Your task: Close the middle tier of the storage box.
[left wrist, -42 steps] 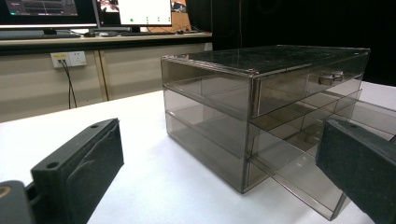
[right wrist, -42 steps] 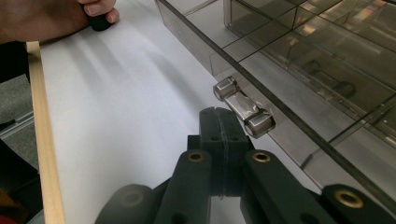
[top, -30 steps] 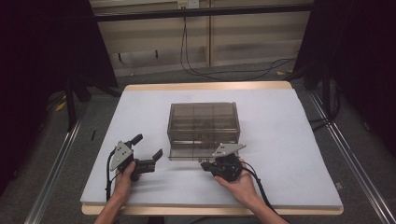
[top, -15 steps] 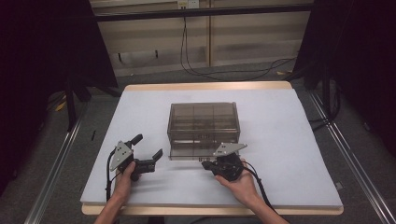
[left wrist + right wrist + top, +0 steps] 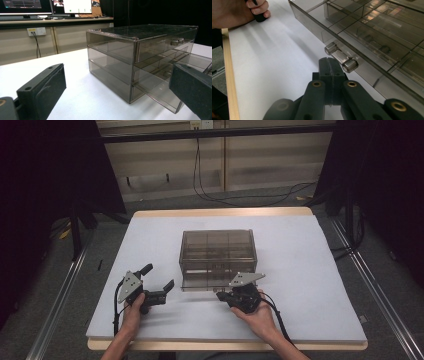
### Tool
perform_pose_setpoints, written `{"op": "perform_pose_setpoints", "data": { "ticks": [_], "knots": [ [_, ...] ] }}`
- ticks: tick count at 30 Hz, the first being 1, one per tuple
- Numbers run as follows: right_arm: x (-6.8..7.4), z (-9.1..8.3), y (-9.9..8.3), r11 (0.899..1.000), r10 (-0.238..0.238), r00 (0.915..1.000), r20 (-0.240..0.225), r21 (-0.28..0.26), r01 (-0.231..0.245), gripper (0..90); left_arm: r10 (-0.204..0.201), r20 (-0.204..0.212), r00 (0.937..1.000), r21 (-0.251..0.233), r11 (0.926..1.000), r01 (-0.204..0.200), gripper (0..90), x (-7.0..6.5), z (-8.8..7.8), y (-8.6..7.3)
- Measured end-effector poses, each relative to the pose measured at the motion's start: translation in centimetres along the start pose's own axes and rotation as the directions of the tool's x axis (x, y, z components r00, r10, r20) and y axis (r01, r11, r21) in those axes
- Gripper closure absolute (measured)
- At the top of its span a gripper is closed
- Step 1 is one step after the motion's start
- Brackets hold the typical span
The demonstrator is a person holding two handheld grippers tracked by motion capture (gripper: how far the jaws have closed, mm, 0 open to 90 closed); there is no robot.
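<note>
A smoky transparent drawer cabinet stands mid-table, its bottom drawer pulled out a little toward me. My right gripper is shut, with nothing seen between its jaws. In the right gripper view its tips rest just below the drawer's clear bar handle, touching or nearly touching it. My left gripper stands open to the left of the cabinet. In the left gripper view its wide-apart pads frame the cabinet's corner and the projecting drawer.
The white table top has free room on both sides of the cabinet. A wooden edge runs along the far side. The hand holding the left gripper appears at the top left of the right gripper view.
</note>
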State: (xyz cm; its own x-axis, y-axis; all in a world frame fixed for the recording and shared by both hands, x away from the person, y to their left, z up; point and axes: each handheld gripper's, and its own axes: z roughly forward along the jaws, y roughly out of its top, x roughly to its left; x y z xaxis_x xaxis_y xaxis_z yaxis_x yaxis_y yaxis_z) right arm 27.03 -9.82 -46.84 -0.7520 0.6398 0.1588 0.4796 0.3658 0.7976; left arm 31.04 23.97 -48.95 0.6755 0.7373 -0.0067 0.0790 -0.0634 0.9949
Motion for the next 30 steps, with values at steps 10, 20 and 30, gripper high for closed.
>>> {"op": "perform_pose_setpoints", "data": {
  "ticks": [10,20,30],
  "knots": [
    [-0.03,0.13,-0.04,1.0,0.0,1.0,-0.003,0.001,0.0,90.0,0.007,0.001,1.0,0.005,1.0,-0.007,0.9,0.04,-0.03,0.01],
    [-0.08,0.43,-0.11,1.0,0.002,1.0,-0.002,0.002,-0.002,90.0,0.007,0.001,1.0,0.005,1.0,-0.007,0.9,0.04,-0.04,0.01],
    [-0.27,0.56,0.05,1.0,0.018,0.9998,-0.001,-0.009,-0.018,90.0,-0.003,0.001,1.0,-0.001,1.0,0.003,0.9,0.0,0.01,0.0]
  ]
}}
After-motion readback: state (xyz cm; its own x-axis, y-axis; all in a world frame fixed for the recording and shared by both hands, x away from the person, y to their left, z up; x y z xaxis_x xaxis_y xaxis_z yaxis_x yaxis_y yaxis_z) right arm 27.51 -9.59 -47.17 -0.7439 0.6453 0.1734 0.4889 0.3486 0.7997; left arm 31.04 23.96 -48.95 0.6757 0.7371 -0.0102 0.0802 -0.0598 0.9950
